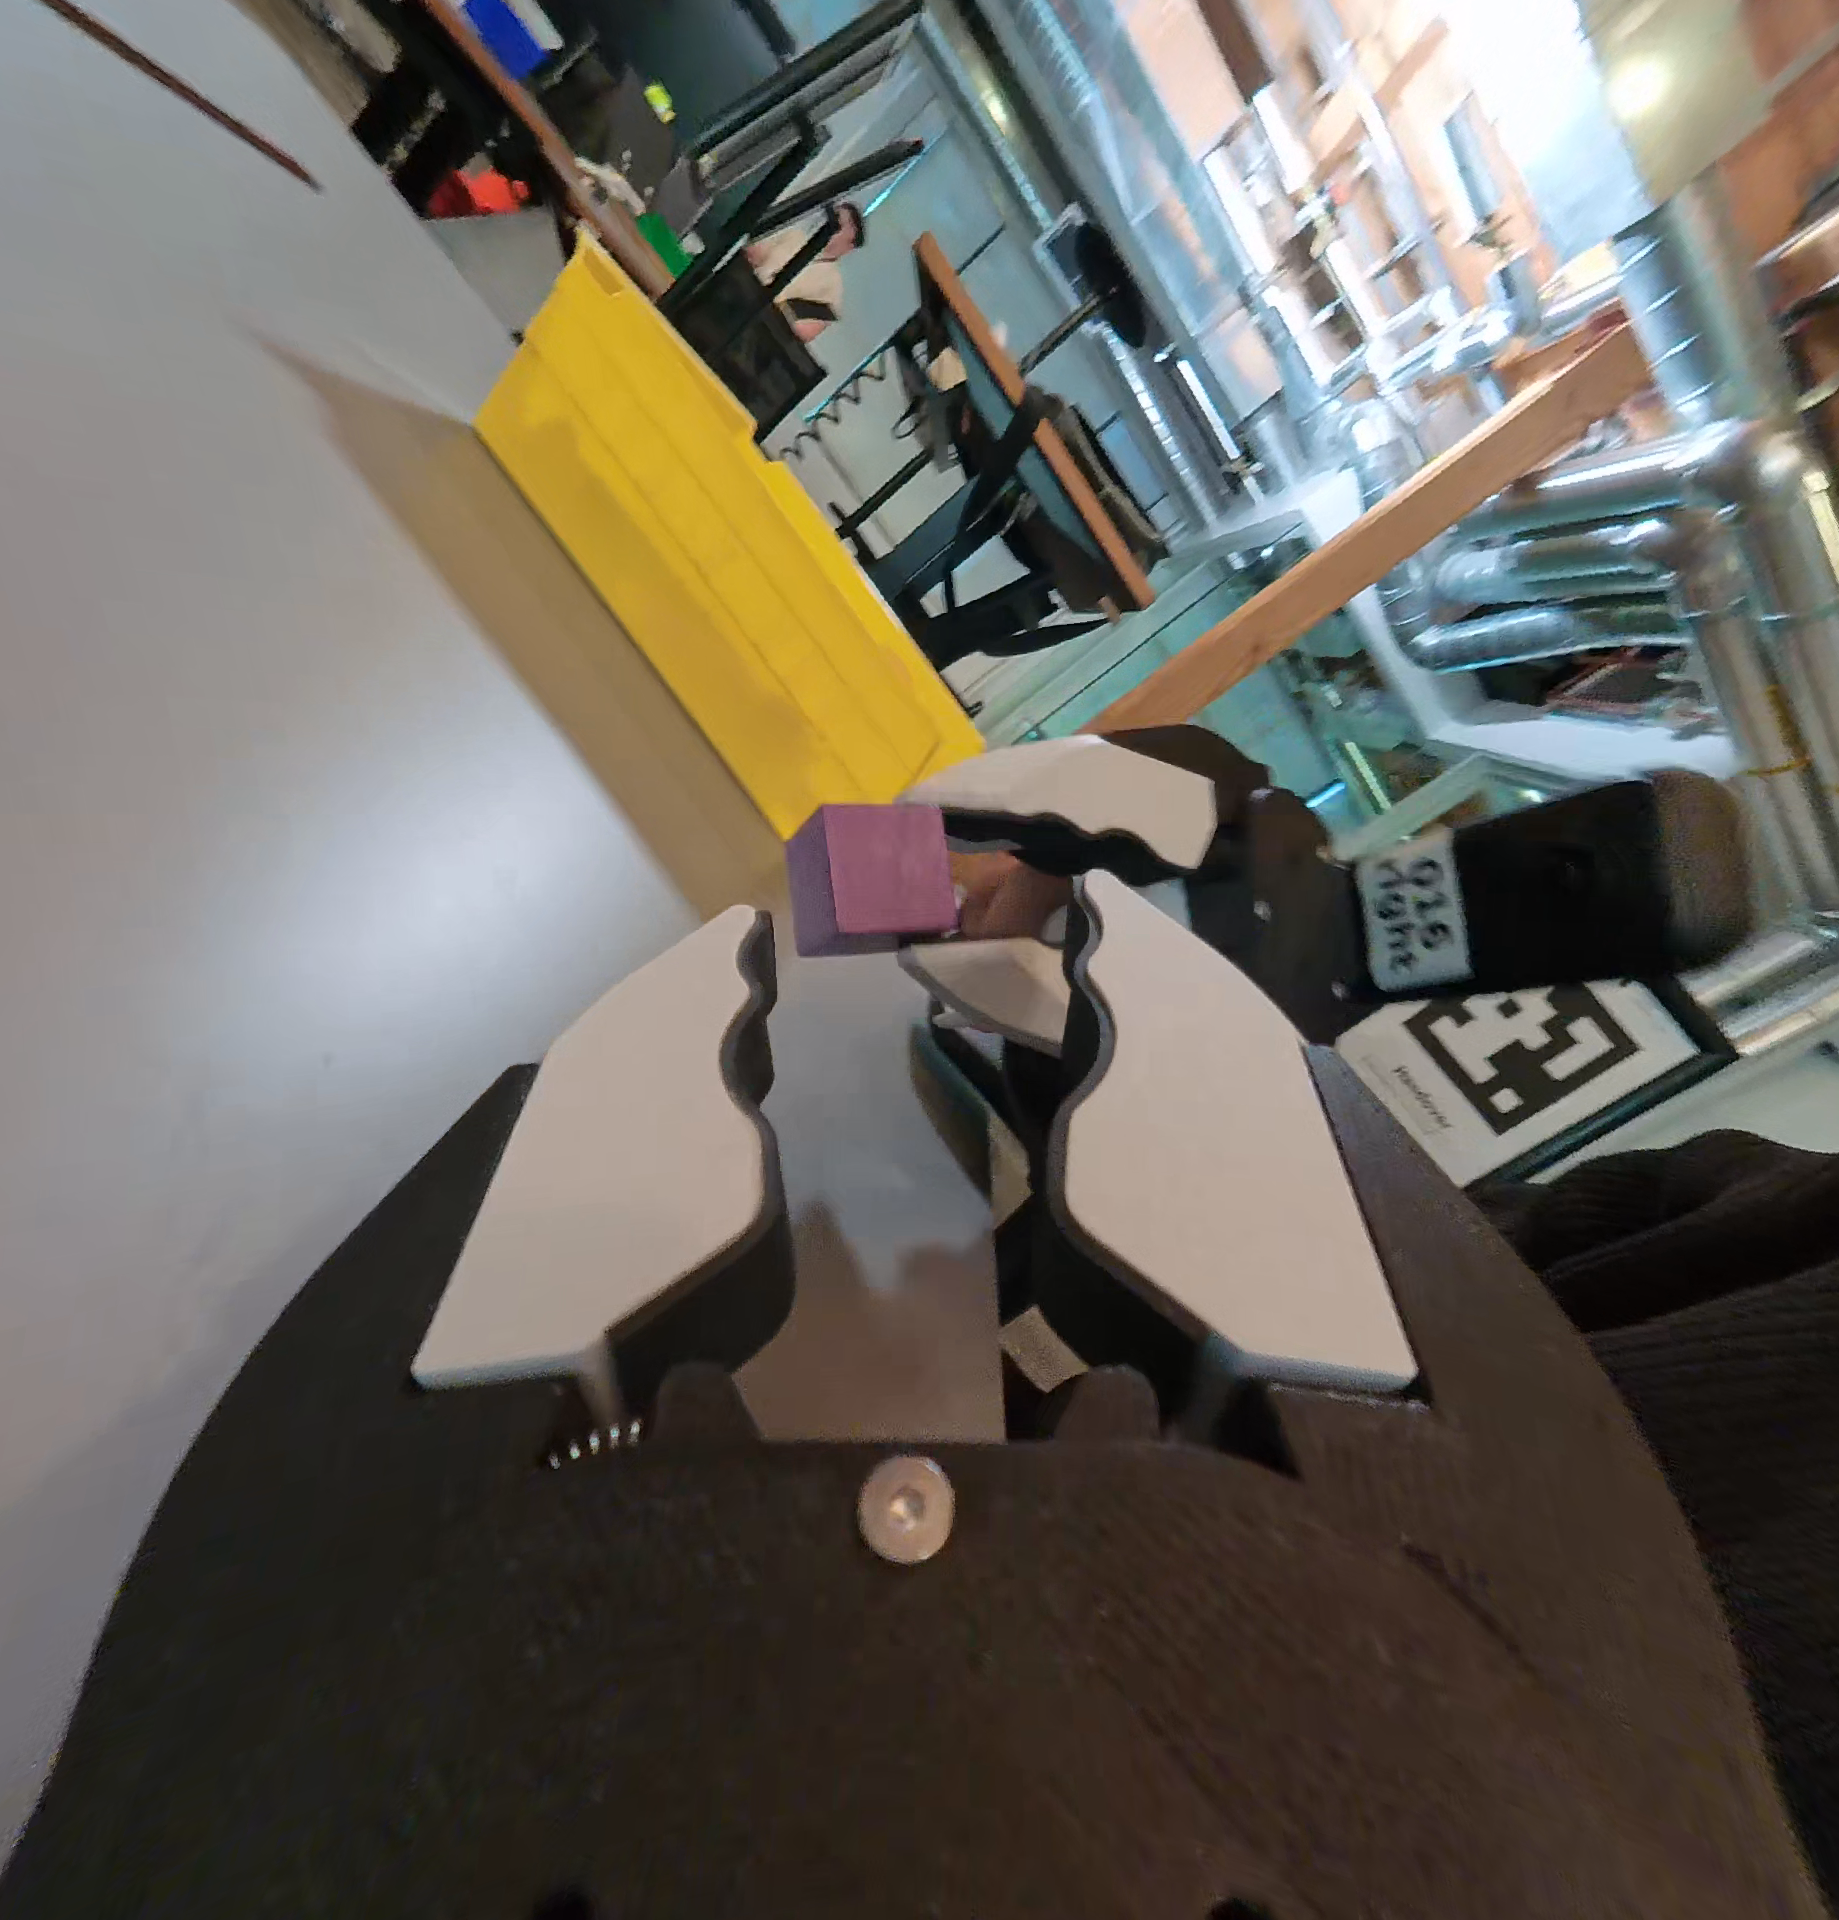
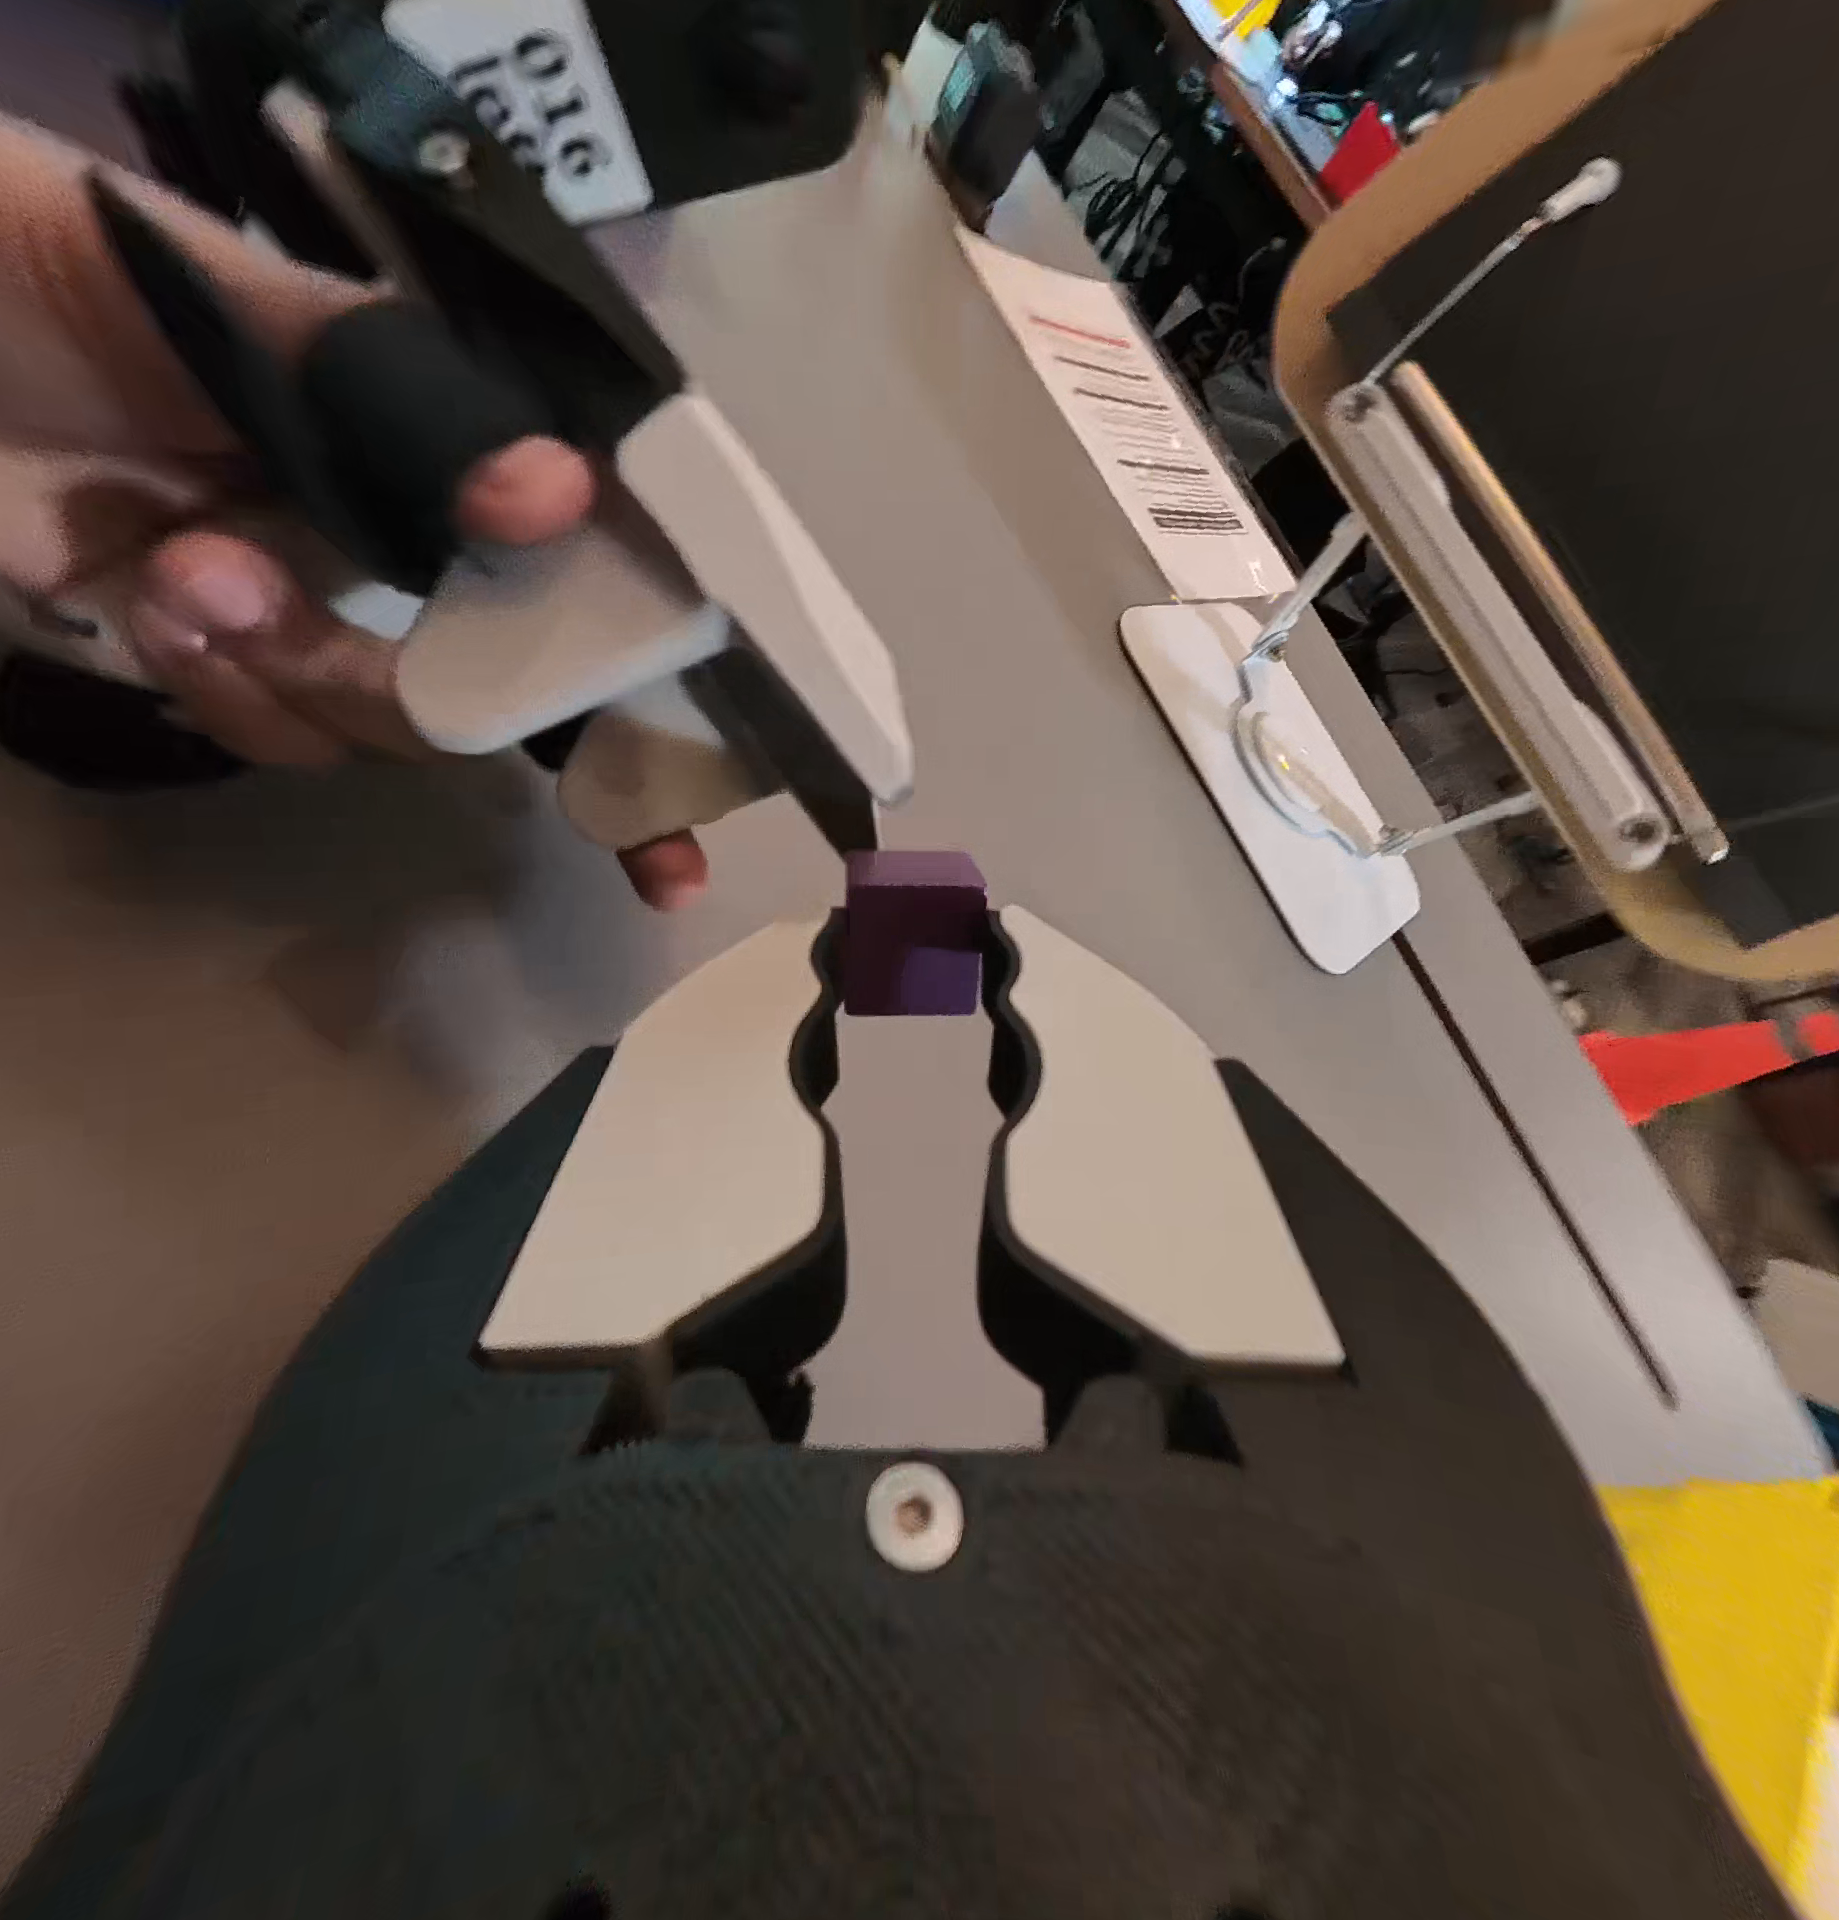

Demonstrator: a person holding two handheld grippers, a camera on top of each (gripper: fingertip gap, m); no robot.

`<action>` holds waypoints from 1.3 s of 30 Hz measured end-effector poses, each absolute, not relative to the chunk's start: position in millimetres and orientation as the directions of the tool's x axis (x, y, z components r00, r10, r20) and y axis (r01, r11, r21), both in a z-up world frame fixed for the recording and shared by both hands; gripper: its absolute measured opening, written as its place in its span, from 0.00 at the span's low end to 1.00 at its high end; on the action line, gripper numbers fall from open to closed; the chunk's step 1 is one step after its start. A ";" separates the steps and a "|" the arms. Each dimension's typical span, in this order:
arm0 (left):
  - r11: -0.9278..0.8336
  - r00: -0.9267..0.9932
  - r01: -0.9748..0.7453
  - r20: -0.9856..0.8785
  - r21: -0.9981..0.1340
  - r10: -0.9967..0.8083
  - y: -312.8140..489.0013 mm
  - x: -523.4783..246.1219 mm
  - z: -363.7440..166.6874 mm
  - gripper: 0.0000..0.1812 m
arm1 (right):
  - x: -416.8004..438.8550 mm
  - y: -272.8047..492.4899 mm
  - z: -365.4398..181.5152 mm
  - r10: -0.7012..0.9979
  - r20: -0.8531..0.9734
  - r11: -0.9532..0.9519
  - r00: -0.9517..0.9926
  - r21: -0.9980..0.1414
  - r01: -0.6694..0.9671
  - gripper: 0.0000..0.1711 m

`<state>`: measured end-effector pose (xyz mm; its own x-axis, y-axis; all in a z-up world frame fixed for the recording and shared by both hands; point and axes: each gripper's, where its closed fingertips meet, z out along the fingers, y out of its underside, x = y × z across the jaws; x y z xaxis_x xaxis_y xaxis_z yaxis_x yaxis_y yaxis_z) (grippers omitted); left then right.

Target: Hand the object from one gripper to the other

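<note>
Fingertips of the right gripper (image 2: pixel 913 961) are closed on a small purple cube (image 2: pixel 910 951), pinching two opposite flat faces so that its far half juts out past the tips. It looks rigid, light and smooth-painted, so I judge a firm squeeze on the free parallel faces is the hold to take. Left gripper (image 1: pixel 920 940) stands spread and empty just beside the cube (image 1: pixel 879 868), above the grey surface (image 1: pixel 219 727).

Cube (image 2: pixel 910 951) between right tongs (image 2: pixel 910 961) (left tongs (image 1: pixel 920 951) just beside)
</note>
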<state>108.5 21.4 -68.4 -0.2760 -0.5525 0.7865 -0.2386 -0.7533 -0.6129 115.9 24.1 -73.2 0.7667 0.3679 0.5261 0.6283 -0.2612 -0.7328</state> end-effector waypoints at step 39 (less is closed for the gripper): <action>-0.678 -0.432 0.021 0.605 -0.735 -0.669 27.6 91.1 -21.6 0.15 | 121.1 20.2 -23.5 0.470 -0.362 -0.231 0.805 -0.931 -0.284 0.25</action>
<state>91.1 27.6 -21.6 -0.4323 -0.6687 0.6050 0.0206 -0.6781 -0.7347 121.1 20.2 -23.5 0.8050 0.4699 -0.3621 -0.2839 -0.2309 -0.9306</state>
